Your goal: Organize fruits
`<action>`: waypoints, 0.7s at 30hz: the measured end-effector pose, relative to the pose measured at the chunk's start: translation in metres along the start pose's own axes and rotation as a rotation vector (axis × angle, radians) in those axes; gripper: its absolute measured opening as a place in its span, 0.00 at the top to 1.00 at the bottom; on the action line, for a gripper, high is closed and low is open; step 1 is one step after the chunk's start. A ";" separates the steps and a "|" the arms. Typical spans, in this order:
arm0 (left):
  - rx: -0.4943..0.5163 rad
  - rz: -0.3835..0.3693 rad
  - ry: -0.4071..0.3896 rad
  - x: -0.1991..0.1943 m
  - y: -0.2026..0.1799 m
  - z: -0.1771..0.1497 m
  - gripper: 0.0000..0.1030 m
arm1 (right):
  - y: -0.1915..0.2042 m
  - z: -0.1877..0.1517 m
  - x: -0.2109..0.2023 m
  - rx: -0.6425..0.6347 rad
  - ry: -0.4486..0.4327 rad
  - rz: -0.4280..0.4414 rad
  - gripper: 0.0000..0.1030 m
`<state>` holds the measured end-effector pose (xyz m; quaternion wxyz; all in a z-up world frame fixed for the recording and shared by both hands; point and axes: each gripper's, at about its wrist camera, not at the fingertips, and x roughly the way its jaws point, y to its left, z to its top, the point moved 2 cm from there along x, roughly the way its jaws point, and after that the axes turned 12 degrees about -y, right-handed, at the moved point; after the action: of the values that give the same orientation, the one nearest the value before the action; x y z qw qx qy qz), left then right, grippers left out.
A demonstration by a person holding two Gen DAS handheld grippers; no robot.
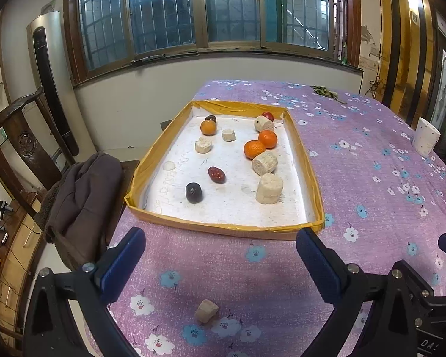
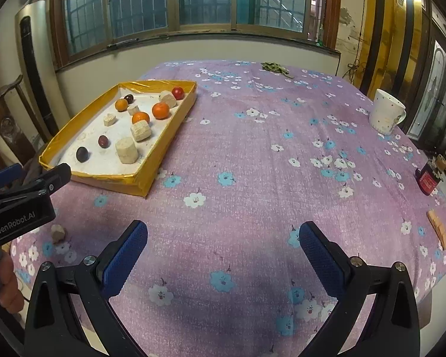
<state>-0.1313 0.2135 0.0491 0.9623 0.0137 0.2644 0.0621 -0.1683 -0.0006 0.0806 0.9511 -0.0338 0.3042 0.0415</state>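
Stray beige chunk (image 1: 206,311) lies on the cloth (image 1: 371,163) just outside the tray's (image 1: 223,228) near wall, alone. It looks light, dry, crumbly; best pinched across its flat ends, gently. Inside the tray: oranges (image 1: 254,149), dark round fruits (image 1: 194,192), more beige pieces. Left gripper (image 1: 220,257) hangs wide and empty over the chunk. Right gripper (image 2: 223,250), well off the tray's right side, also gapes empty.

Purple tablecloth (image 2: 252,148) printed with white and blue flowers. Tray (image 1: 223,227) edged in yellow tape, white inside. Oranges (image 1: 254,149) orange. Gripper pads (image 2: 125,255) blue. Mug (image 2: 385,113) white, dotted.
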 end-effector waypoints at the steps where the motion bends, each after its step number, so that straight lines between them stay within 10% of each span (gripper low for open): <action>1: -0.001 -0.005 0.002 0.000 0.000 0.000 0.01 | 0.001 0.000 0.000 -0.003 0.001 0.000 0.00; 21: -0.039 -0.073 0.019 0.010 0.003 0.006 0.01 | 0.005 0.002 0.007 -0.008 0.014 0.002 0.00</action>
<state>-0.1203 0.2180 0.0493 0.9615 -0.0154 0.2726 0.0321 -0.1622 0.0049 0.0784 0.9487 -0.0378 0.3108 0.0435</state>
